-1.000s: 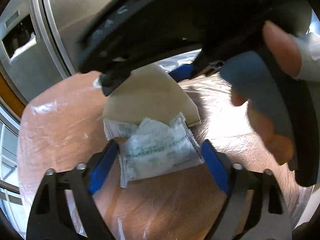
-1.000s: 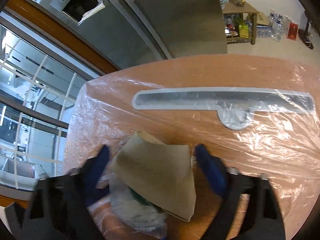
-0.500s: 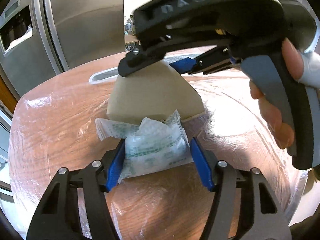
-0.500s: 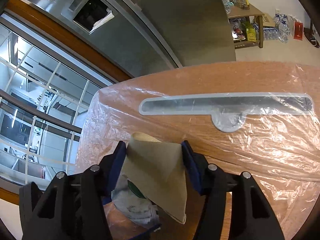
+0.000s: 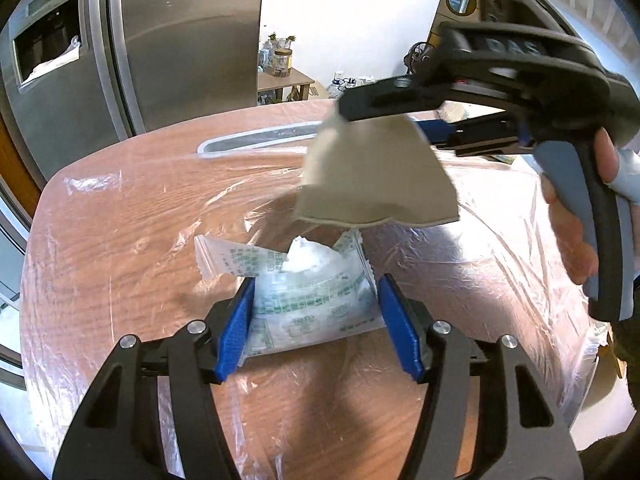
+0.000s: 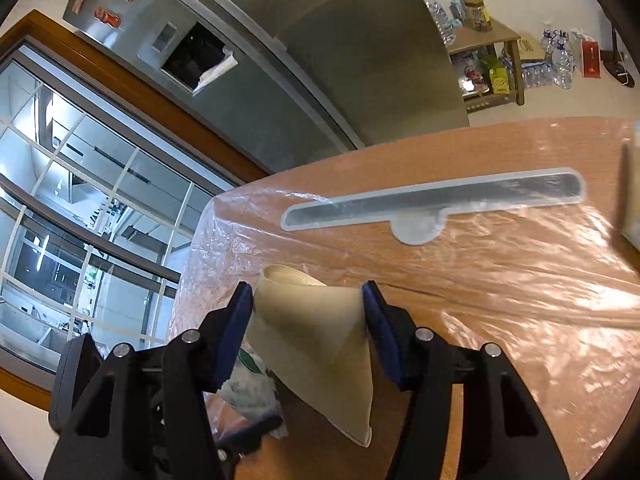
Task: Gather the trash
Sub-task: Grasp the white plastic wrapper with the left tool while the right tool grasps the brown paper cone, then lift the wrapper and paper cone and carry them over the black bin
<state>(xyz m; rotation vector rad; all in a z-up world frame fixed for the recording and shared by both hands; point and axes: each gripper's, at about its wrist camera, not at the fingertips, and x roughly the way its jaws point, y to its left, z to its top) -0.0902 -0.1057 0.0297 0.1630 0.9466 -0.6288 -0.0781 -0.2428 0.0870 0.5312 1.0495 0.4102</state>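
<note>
My left gripper [image 5: 316,312] is shut on a clear plastic wrapper [image 5: 312,300] with green print and a white wad inside; it is held just above the wooden table. My right gripper [image 6: 308,312] is shut on a folded tan paper napkin [image 6: 316,340], lifted above the table. In the left wrist view the napkin [image 5: 376,176] hangs from the right gripper [image 5: 400,116], above and behind the wrapper. The wrapper [image 6: 248,388] shows below the napkin in the right wrist view.
The round wooden table [image 5: 132,208] is covered with crinkled clear plastic film. A long grey inset strip [image 6: 432,204] runs across its far side. A steel fridge [image 5: 160,40] stands behind, a glass partition [image 6: 60,220] to the left, and a small shelf with bottles [image 6: 484,56] beyond.
Both grippers closed on their items. The right gripper lifted the napkin up and right, off the wrapper. The left gripper raised the wrapper slightly.
</note>
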